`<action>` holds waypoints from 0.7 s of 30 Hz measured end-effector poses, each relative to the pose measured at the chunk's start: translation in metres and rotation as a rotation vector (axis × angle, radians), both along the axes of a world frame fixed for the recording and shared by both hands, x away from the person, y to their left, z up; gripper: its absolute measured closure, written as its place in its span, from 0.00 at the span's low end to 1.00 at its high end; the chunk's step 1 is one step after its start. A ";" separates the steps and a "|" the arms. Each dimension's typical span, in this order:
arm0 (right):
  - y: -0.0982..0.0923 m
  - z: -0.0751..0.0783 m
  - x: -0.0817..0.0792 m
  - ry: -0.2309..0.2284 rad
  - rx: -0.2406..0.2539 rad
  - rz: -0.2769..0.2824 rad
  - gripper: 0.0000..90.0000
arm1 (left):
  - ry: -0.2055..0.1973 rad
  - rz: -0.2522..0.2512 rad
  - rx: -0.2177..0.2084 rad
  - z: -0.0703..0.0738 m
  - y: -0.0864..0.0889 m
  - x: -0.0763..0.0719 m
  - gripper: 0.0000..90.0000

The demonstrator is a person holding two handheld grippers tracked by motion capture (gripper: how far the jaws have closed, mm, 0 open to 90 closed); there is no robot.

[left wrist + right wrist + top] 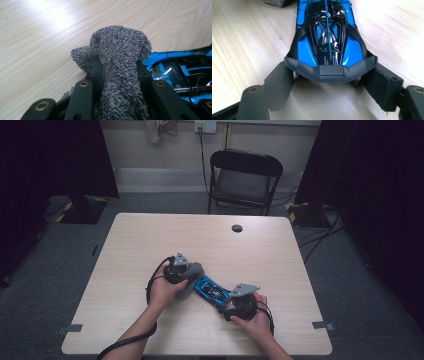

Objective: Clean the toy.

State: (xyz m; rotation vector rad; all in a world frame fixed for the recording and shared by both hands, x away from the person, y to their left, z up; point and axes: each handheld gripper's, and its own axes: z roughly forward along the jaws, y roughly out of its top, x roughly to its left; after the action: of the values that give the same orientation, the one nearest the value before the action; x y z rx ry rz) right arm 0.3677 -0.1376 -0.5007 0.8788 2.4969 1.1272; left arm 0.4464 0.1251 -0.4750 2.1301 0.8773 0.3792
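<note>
A pale wooden counter fills the middle of the high view, with a small dark round cap set into its far side. Beyond the far edge stands a black folding chair on grey floor.

On the near half of the counter lies a blue and black toy car, angled from far left to near right between the two hands. In the right gripper view the car's rear end with its black wing faces the camera, and the blue body runs away from it toward the far side.

The right claw is at the near-right end of the car. Its two black jaws stand on either side of the rear wing, close against its ends, holding the car by its tail; the right hand wraps the gripper body from the near side.

The left claw is at the far-left end of the car, closed on a grey terry cloth. The cloth bulges out past the jaw tips in a rounded wad, and in the left gripper view its right side sits just against the blue bodywork. The left hand holds that gripper from the near left.
</note>
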 end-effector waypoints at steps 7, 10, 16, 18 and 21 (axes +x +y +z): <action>0.000 0.000 0.000 0.000 0.000 0.000 0.30 | 0.008 0.023 0.009 -0.003 0.007 0.001 0.75; 0.000 0.000 0.000 0.000 0.000 0.000 0.30 | 0.010 0.027 0.015 -0.004 0.008 0.001 0.75; 0.000 0.000 0.000 0.000 0.000 0.000 0.30 | -0.004 0.001 0.002 0.003 0.003 -0.003 0.75; 0.000 0.000 0.000 0.000 0.000 0.000 0.30 | -0.021 -0.027 -0.016 0.011 -0.005 -0.008 0.75; 0.000 0.000 0.000 0.000 0.000 0.000 0.30 | -0.034 -0.066 -0.036 0.020 -0.015 -0.014 0.75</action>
State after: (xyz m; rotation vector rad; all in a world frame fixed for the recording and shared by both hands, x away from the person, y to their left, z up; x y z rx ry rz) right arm 0.3677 -0.1376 -0.5007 0.8785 2.4967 1.1272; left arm 0.4321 0.1100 -0.4553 2.1079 0.7865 0.3623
